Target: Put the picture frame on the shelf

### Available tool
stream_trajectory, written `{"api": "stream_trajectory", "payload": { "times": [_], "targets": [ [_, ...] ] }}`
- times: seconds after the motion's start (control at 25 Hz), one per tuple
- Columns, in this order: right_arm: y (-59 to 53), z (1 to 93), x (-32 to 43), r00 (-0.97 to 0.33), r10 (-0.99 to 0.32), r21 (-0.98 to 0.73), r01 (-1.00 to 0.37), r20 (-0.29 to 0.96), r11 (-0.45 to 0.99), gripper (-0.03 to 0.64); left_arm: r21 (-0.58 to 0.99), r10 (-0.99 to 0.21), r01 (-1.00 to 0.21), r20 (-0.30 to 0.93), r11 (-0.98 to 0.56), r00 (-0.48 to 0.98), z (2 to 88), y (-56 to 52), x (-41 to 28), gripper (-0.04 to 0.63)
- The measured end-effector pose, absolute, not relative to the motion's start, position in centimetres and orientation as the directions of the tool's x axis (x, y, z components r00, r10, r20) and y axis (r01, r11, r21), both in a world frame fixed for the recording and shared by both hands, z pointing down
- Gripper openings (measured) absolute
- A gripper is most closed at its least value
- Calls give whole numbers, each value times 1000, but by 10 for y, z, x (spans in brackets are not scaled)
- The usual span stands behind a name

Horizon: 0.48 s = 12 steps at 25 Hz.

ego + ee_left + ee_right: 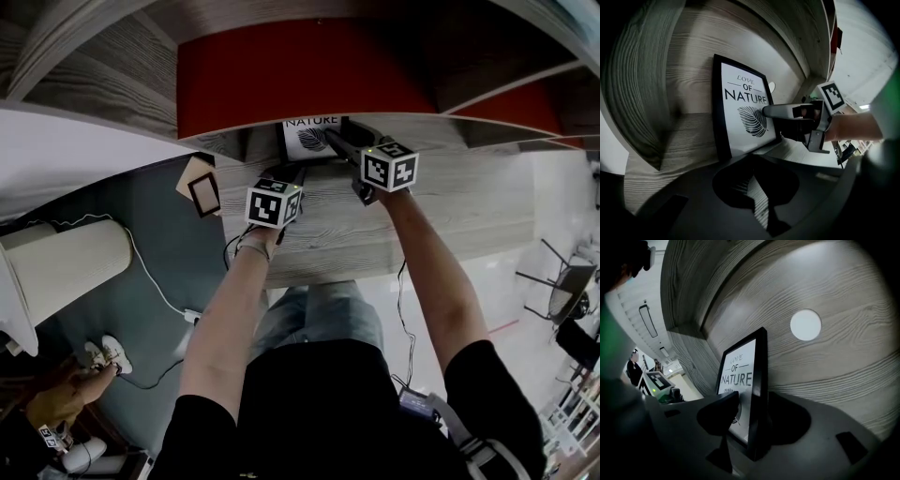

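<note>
picture frame (743, 380) stands upright on the shelf (450, 206), close in front of the grey wood back panel (843, 380); can't tell if it touches the panel. black border, white print reads "LOVE OF NATURE" over a leaf. right tongs (757, 427) are apart, straddling the frame's side edge: one jaw in front of the glass, one behind, small gap visible at the front jaw, so not clamped. left tongs (757, 201) are slightly apart and empty, shelf board shows through the gap; they sit just in front of the frame's lower edge, not touching it. head view: both tongs side by side at the shelf under a red panel (300, 75)
</note>
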State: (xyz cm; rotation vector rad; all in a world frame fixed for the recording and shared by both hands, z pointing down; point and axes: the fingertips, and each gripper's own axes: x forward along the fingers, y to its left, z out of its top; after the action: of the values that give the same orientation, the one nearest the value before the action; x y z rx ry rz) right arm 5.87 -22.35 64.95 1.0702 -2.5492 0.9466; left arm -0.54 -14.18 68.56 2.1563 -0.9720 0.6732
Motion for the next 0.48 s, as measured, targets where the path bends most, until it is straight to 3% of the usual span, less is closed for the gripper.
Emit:
{"api": "stream_trajectory", "payload": {
  "times": [0.2,0.48],
  "targets": [
    [-222,650,68,-675,-557,-426,-737,483,524,242,352,-449,-795,680,-495,580,686,-143,-3,11],
    [-186,671,77,-631,-491,-365,-763,601,534,245,350,-449,-802,688,-483,571,688,-143,-4,11]
  ]
}}
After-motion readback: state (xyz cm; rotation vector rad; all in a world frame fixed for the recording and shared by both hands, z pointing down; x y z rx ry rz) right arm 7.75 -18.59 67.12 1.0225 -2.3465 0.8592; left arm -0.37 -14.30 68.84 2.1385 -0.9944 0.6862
